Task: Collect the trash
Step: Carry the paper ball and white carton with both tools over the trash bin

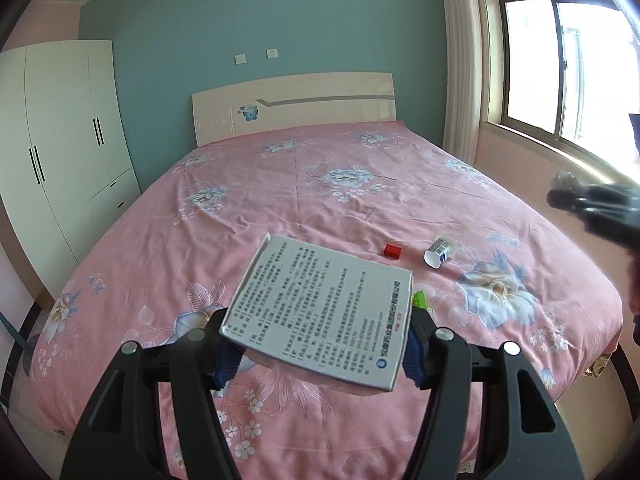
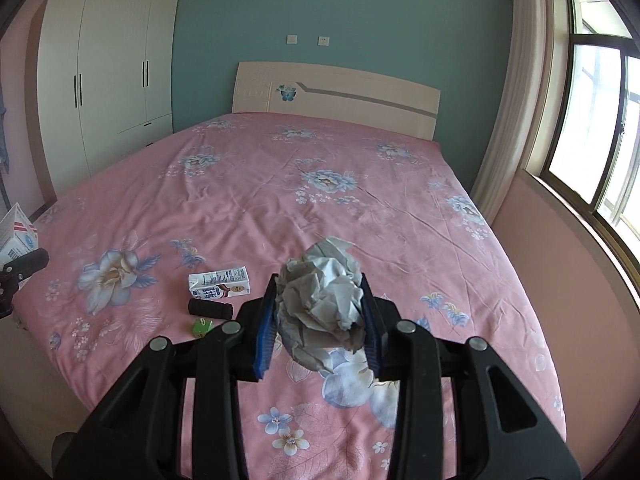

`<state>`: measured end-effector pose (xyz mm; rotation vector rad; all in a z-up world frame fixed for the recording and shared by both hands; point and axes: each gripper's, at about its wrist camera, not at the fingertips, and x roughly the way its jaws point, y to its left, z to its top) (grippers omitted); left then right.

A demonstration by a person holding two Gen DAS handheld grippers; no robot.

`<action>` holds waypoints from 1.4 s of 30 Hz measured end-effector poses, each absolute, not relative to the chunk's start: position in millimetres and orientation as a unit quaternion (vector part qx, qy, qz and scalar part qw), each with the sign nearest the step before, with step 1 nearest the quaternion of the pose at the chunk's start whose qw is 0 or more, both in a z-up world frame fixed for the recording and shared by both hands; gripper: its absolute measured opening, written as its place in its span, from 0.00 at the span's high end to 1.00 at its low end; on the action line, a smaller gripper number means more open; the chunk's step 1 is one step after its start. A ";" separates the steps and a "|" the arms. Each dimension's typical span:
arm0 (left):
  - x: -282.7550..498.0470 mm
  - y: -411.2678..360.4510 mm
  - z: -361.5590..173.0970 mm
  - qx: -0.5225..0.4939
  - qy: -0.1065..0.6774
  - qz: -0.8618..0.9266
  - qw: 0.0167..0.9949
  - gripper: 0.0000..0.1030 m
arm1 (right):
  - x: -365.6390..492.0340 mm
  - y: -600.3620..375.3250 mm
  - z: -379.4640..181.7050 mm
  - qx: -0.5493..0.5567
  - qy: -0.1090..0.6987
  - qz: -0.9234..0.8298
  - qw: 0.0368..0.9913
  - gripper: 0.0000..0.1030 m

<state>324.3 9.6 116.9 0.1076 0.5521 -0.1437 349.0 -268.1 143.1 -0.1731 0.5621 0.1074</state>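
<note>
- Flat printed box (image 1: pixel 320 312) is clamped at its near end by the left gripper (image 1: pixel 316 354), lifted above the bed (image 1: pixel 360 184); long axis runs away from the fingers, tilted up-left.
- Crumpled paper ball (image 2: pixel 322 292) is squeezed between the right gripper (image 2: pixel 318 320) pads, also off the bedspread.
- Both grippers are thus loaded; no bin is seen in either view, so drop-off direction can't be told.
- Remaining trash, judged for the next pick: milk carton (image 2: pixel 219 280) lying on its side, long axis roughly left-right, w/ a dark cylinder (image 2: pixel 211 309) just beside its near edge and a small green item (image 2: pixel 202 326) nearer still.
- All three lie left of the right gripper's fingers.
- In the left wrist view a tipped cup (image 1: pixel 439 251) and a red block (image 1: pixel 392 250) lie beyond the box, fwd-right, near each other but apart.
- Unloading is judged needed before any further grasp.
</note>
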 end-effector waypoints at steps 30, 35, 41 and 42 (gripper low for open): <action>124.0 20.1 198.5 0.110 0.190 -0.083 0.972 0.37 | 88.1 -198.9 224.2 -0.145 0.208 0.145 0.957 0.64; 138.8 18.9 140.6 0.112 0.258 -0.086 0.956 0.37 | 97.0 -191.2 166.5 -0.142 0.260 0.162 0.941 0.64; 154.1 17.1 58.3 0.125 0.343 -0.090 0.926 0.37 | 111.1 -179.0 87.8 -0.141 0.329 0.178 0.916 0.63; 155.8 17.9 47.0 0.126 0.355 -0.091 0.922 0.37 | 113.3 -177.1 75.2 -0.140 0.342 0.181 0.911 0.63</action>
